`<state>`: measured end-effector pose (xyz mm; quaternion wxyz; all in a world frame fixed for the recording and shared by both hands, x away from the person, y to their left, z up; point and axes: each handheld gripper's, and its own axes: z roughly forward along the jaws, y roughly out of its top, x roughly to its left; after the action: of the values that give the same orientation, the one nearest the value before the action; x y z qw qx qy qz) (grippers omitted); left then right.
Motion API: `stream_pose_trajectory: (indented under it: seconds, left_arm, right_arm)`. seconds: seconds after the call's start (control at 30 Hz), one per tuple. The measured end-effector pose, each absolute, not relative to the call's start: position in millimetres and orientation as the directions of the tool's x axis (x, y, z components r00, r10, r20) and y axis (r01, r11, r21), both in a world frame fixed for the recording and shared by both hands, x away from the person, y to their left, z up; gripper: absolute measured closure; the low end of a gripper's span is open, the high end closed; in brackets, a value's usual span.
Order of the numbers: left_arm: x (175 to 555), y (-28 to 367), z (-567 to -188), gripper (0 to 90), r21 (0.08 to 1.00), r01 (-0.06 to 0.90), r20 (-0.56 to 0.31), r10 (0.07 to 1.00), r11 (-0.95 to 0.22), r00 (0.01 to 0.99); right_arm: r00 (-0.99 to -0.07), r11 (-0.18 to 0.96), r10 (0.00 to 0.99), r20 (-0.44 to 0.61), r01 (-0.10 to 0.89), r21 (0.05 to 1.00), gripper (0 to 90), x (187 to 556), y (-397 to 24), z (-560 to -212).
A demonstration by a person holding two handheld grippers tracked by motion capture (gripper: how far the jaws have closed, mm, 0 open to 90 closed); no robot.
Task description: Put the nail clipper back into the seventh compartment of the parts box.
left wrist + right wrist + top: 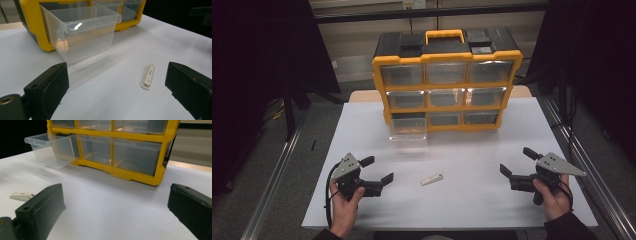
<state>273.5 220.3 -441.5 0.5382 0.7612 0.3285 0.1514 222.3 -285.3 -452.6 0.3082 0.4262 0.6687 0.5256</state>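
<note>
Landmark: yellow organizer (447,85), bottom-left drawer (408,131) pulled out.
Clip (432,179): on bare table (472,200), well before drawer.
Left gripper (377,171): jaws wide, near clip.
Right gripper (517,162): jaws wide, empty, near table's edge.

Dim room, dark edges in high view; white table (472,150) lit evenly from above. Soft shadows under the yellow organizer (447,85). Small glare spot on the clear drawer (82,32) rim. Gripper views soft, near jaws blurred, slight grain.
</note>
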Motion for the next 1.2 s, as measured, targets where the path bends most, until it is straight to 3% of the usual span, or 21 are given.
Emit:
stream_pose_trajectory:
  seconds: [0.2,0.3,0.63,0.93,1.2]
  left_arm:
    - [278.9,211.2,-442.4,4.9,0.910,0.328,-0.112,0.609,-0.255,0.786]
    - [279.3,205.7,-440.2,4.7,0.907,0.306,-0.063,0.624,-0.290,0.779]
    - [286.1,190.5,-438.4,5.0,0.886,0.323,-0.088,0.564,-0.332,0.821]
    - [289.9,172.2,-431.9,5.2,0.884,0.268,-0.027,0.531,-0.382,0.847]
    - [294.2,160.2,-436.3,4.0,0.856,0.279,-0.042,0.479,-0.436,0.877]
  right_arm:
    - [-0.436,0.068,0.899,0.051,0.253,0.965,0.5,221.5,-286.2,-452.5]
    - [-0.436,0.072,0.899,0.045,0.247,0.966,0.5,221.2,-287.3,-452.2]
    - [-0.432,0.071,0.901,0.045,0.248,0.966,0.5,220.2,-288.0,-452.5]
    - [-0.440,0.075,0.897,0.041,0.243,0.967,0.5,219.6,-288.2,-452.5]
    - [-0.450,0.083,0.892,0.035,0.240,0.967,0.5,220.1,-286.8,-452.4]
